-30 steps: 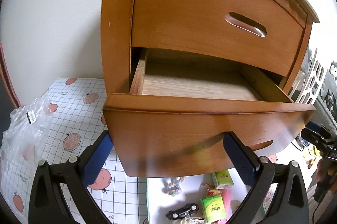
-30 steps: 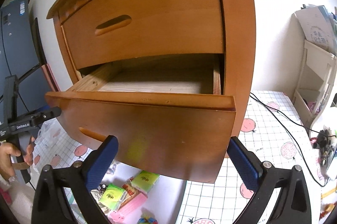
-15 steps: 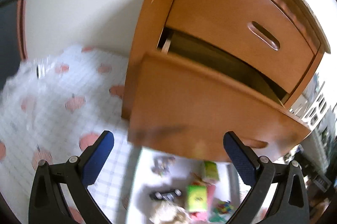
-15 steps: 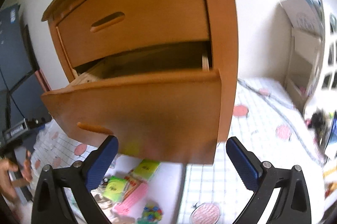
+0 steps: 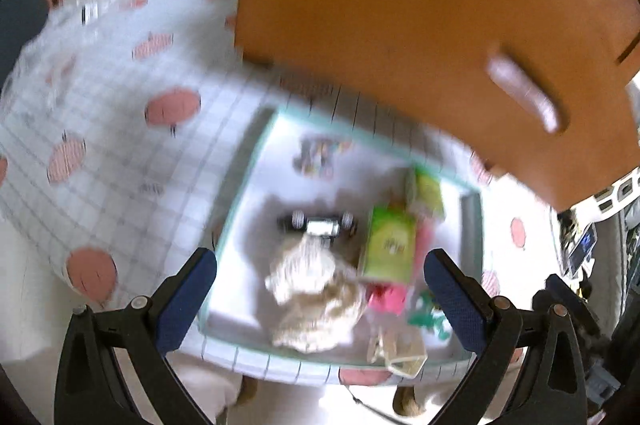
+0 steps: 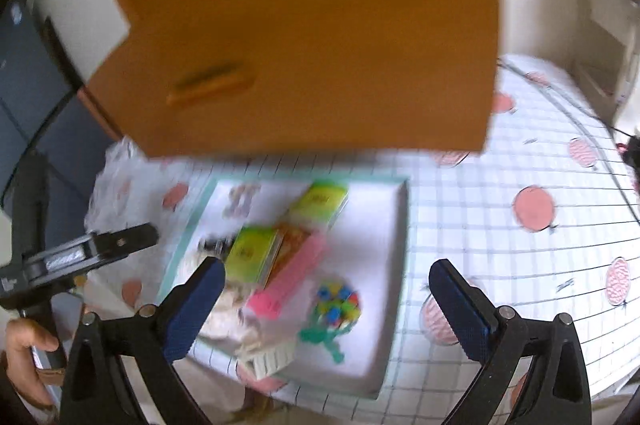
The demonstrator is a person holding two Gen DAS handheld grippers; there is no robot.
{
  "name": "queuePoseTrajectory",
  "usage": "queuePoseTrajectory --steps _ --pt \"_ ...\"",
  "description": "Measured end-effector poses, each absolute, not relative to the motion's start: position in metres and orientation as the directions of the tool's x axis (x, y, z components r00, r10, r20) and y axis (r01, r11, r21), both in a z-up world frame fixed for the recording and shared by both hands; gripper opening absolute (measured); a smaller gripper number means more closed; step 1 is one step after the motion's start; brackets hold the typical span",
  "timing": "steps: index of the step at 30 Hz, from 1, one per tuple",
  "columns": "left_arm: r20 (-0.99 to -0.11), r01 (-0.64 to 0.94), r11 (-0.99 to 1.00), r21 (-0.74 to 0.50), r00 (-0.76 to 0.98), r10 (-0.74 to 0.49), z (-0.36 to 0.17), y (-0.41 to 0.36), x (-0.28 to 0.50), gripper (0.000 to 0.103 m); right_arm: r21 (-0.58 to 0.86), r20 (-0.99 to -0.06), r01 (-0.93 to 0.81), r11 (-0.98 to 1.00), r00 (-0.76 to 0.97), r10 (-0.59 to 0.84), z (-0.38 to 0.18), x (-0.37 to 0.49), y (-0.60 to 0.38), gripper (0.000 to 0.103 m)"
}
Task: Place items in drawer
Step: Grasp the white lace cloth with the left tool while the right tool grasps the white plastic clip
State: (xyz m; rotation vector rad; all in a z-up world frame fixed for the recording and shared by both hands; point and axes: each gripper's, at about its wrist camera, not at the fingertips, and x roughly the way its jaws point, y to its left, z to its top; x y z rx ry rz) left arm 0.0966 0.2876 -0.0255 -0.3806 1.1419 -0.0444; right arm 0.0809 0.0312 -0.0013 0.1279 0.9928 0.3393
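Both my grippers hang spread and empty: the left gripper and right gripper over the tray. Every item I can see, green boxes, toy car, pink block, lies there unpicked. The drawer juts out at twelve o'clock; I judge all placing remains.

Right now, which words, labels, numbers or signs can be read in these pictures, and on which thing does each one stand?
None can be read; both views are blurred.
Green box: dark print on its top face, too blurred.
Second green box: a dark mark, too blurred.
Plastic bag: black-and-white label, too blurred.
Left gripper, seen from the right wrist: pale strip of print, too blurred.
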Motion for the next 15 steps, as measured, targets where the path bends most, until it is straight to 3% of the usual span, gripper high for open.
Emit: queuePoseTrajectory --steps 3,15 --pt "-0.901 -0.161 0.936 -0.313 0.362 -0.239 -0.039 0.281 0.095 0.103 0.259 -0.849 -0.247 0.934 0.403 0.342 -0.026 0.079 0.048 0.093" --pt "-0.953 -0.243 0.929 -0.28 0.19 -0.238 -0.079 0.276 0.1 0.103 0.267 -0.918 -0.306 0.914 0.209 0.338 -0.078 0.072 0.084 0.088"
